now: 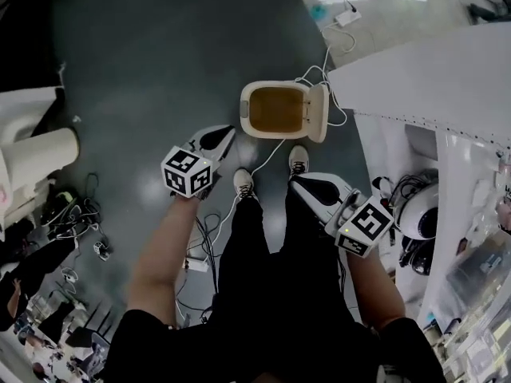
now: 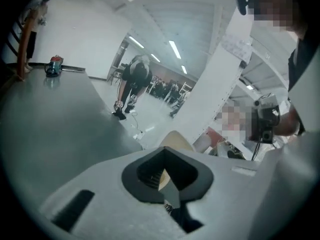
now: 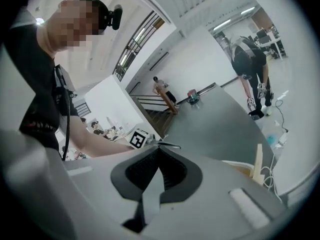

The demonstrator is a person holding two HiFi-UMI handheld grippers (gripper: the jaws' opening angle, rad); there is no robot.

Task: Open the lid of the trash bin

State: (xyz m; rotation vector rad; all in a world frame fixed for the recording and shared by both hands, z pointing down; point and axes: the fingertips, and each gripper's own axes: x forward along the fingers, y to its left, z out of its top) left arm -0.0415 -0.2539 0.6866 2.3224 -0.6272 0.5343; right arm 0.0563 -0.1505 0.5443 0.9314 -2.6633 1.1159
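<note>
The trash bin [image 1: 274, 110] is stood mouth-up, its lid [image 1: 318, 112] swung open rightward. The left gripper [image 1: 222, 136] and right gripper [image 1: 301, 184] are held closed, empty.

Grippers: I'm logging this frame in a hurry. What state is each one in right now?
Left gripper: jaws shut, holding nothing.
Right gripper: jaws shut, holding nothing.

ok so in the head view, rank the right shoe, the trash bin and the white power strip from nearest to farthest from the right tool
From the right tool, in the head view:
1. right shoe, just ahead of the tool's tip.
2. trash bin, farther ahead and a little left, its lid standing open.
3. power strip, far ahead near the top edge.
</note>
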